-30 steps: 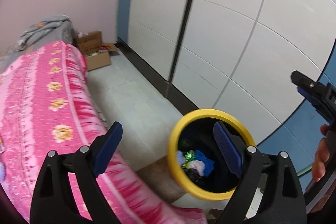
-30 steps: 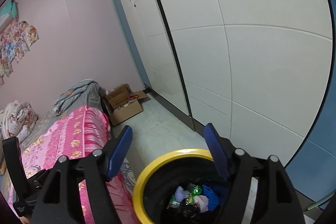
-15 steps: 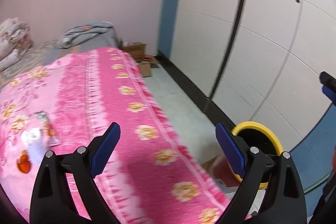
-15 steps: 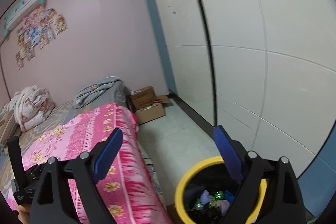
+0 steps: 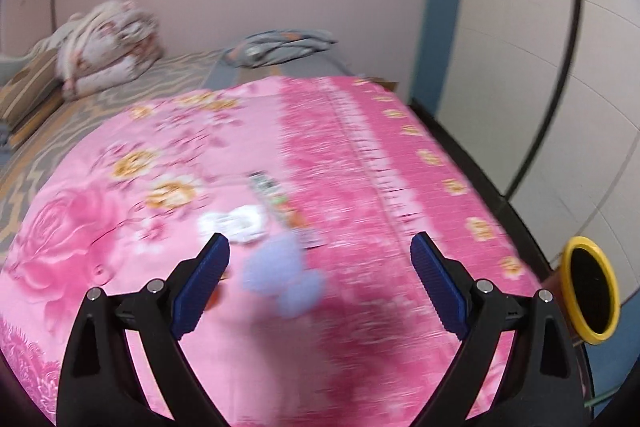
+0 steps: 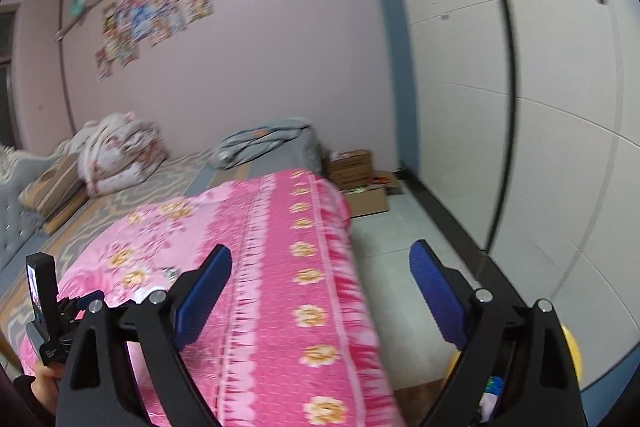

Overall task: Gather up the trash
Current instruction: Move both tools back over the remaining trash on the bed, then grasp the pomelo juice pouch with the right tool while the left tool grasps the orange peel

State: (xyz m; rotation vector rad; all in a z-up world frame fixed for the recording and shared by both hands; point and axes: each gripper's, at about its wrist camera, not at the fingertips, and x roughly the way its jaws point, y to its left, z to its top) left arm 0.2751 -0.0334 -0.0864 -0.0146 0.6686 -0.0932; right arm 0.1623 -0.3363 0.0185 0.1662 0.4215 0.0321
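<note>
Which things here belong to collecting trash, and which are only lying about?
Part of the job:
- white crumpled piece
- pale purple crumpled piece
- printed wrappers
- yellow-rimmed bin
- left hand-held gripper, open
- right hand-held gripper, open

Just lying about:
- folded floral quilt
- grey blanket
- cardboard boxes
- wall pictures

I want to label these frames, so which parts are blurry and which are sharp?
Left wrist view: the tongs are sharp, but the pink blanket and the litter on it, like the lilac scrap, are smeared. Right wrist view: the tongs are crisp, the blanket streaky; straight cupboard lines bow.
</note>
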